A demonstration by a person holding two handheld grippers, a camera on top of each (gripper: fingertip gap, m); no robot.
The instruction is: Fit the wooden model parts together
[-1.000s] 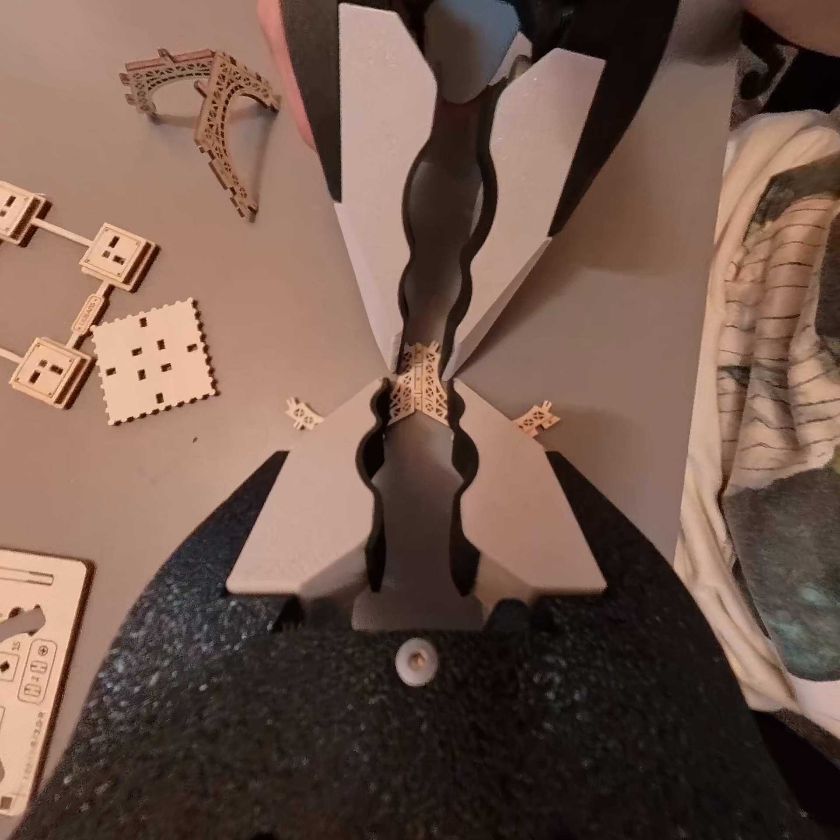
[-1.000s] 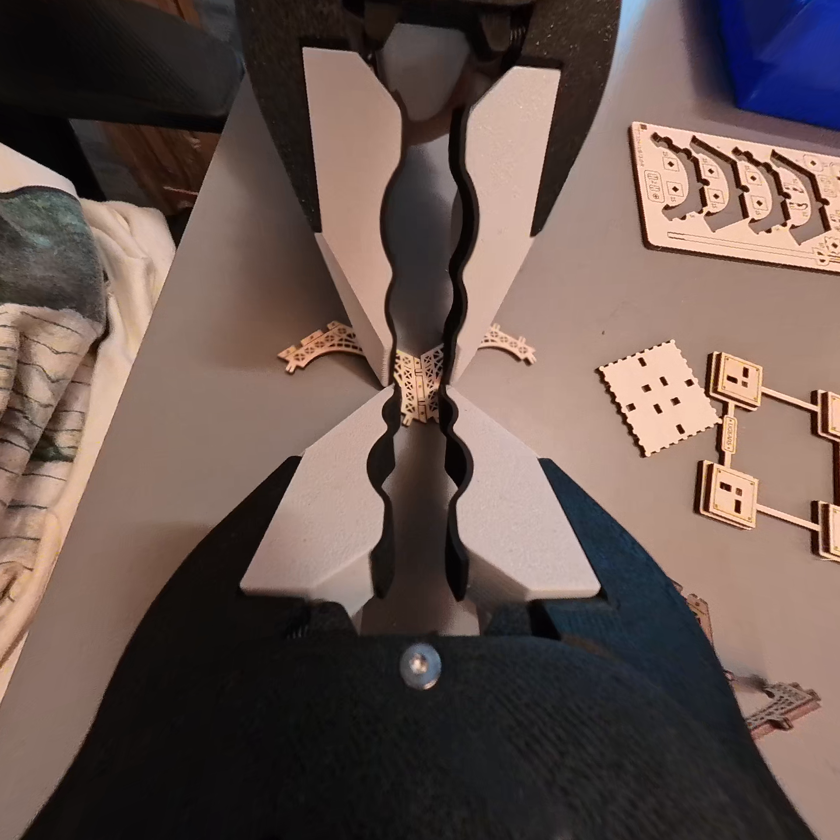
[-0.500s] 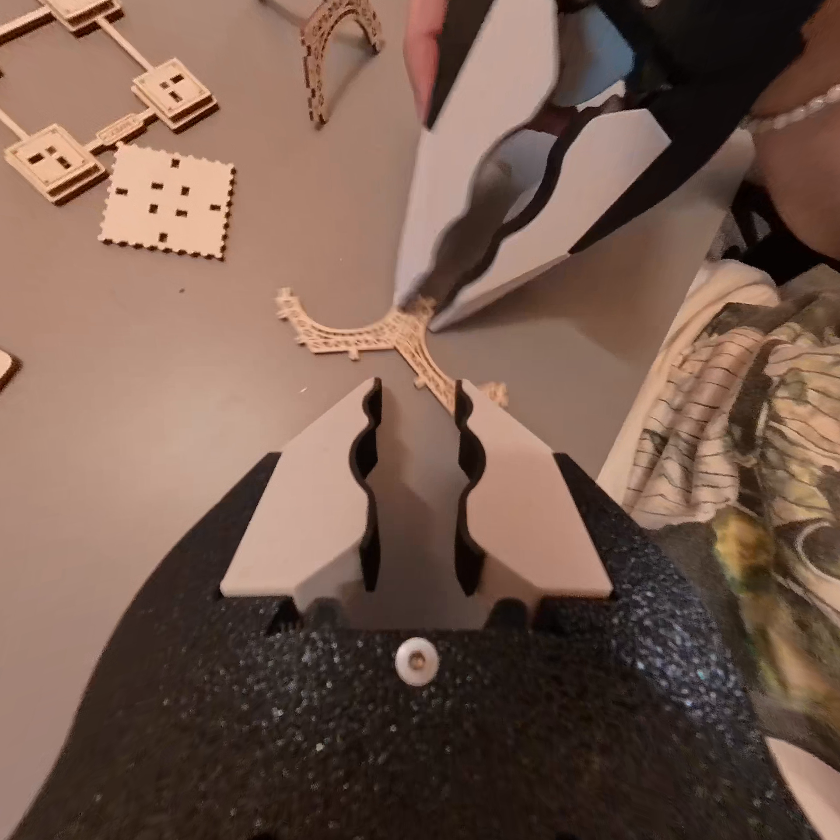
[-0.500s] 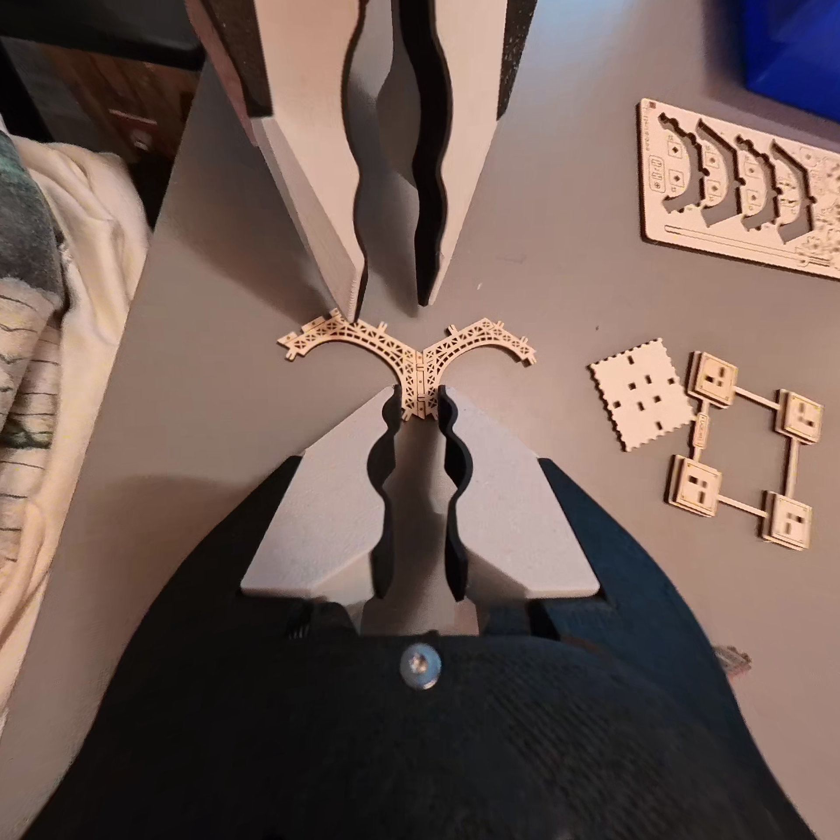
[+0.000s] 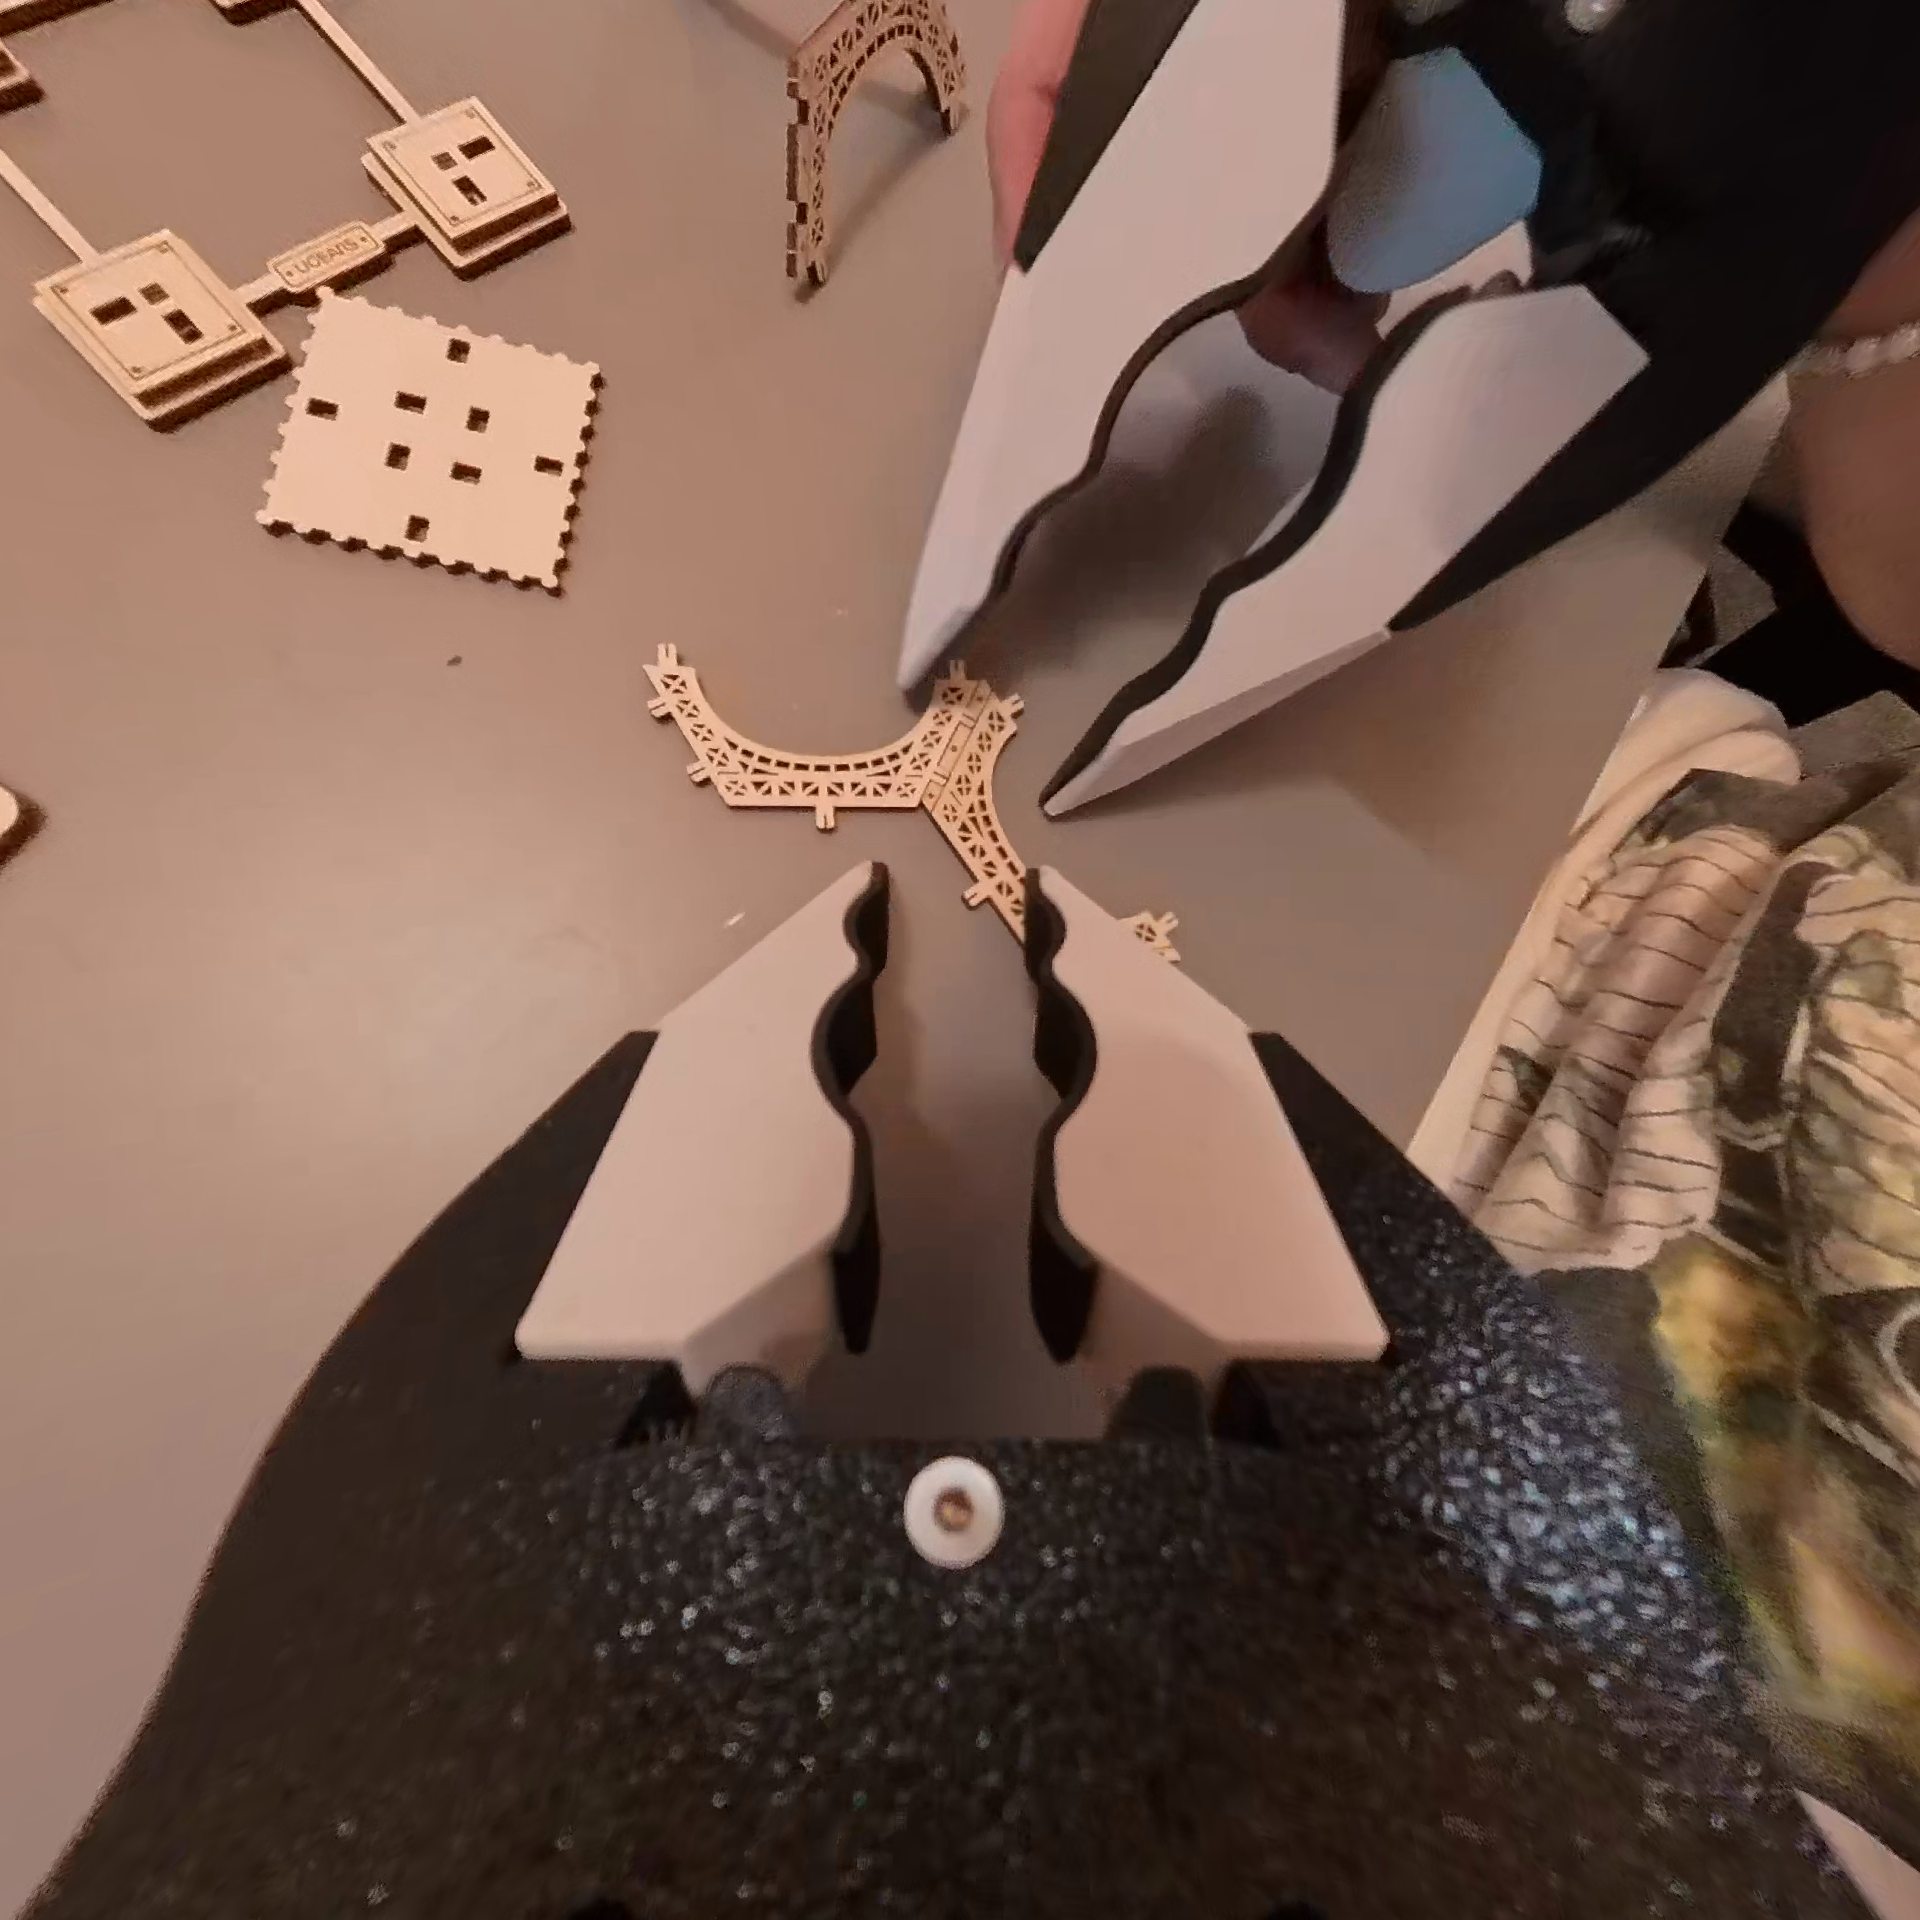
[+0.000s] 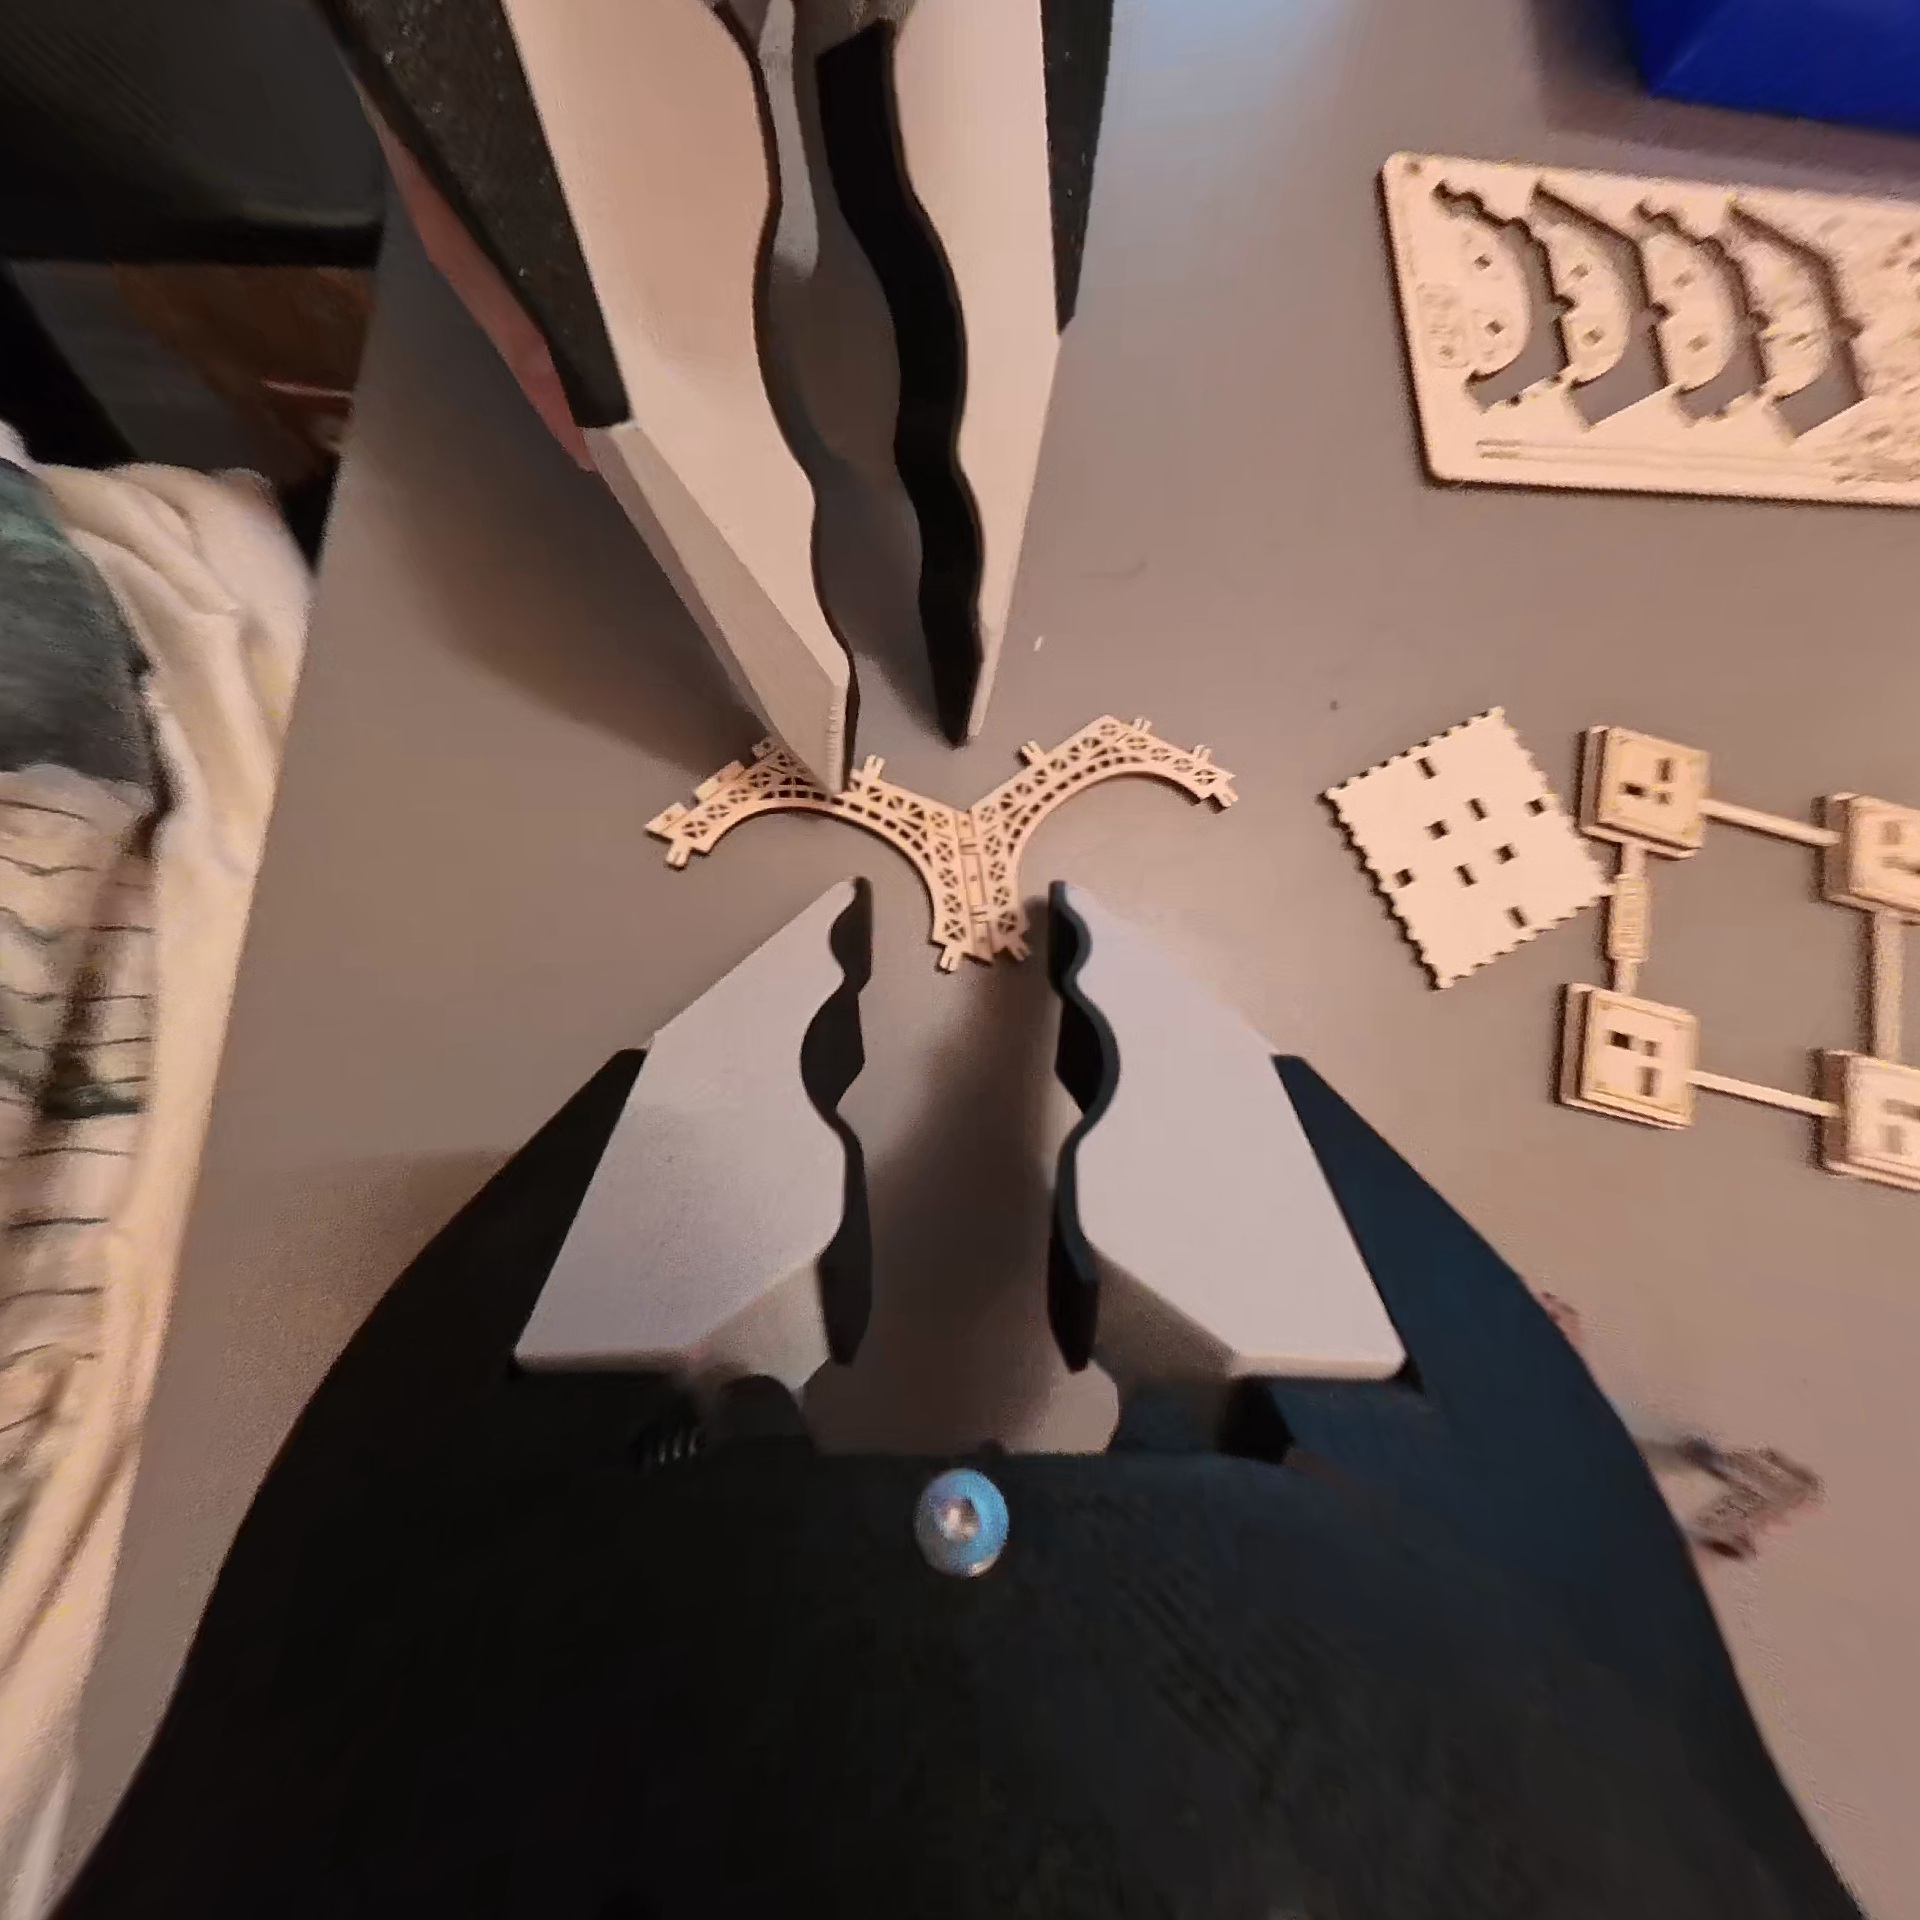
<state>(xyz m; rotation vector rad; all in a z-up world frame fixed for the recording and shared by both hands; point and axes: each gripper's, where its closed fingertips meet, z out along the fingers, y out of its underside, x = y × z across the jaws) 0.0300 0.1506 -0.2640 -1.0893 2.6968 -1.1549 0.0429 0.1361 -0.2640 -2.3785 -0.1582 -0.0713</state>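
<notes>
Two curved wooden lattice arches, joined at one end into a Y shape [image 5: 831, 769], lie flat on the grey table [image 5: 312, 935]. My left gripper [image 5: 958, 883] is open and empty just short of the piece; its right finger [image 5: 1122, 1039] hides part of one arm. My right gripper [image 6: 956, 894] is open and empty, its tips on either side of the joined stem [image 6: 966, 862] without gripping it. Each gripper shows opposite in the other's view: the right one [image 5: 982, 740] and the left one [image 6: 899, 748], both open.
A slotted square plate [image 5: 431, 452] and a frame of small square blocks [image 5: 301, 260] lie beside the piece. A standing arch assembly [image 5: 873, 94] is farther back. A punched parts sheet [image 6: 1662, 343] lies at the far right. Patterned cloth [image 5: 1662, 1039] hangs past the table edge. Only a small space, under 4 cm, lies between the two pairs of fingers. The slotted square plate [image 5: 431, 452] sits 9 centimetres or so from the ends of my right fingers. It is also in sight in the right wrist view [image 6: 1463, 823].
A second ago both grippers were shut on the joined arches. The left opened first, then the right. Both drew back a little, and the piece now lies flat on the table.
</notes>
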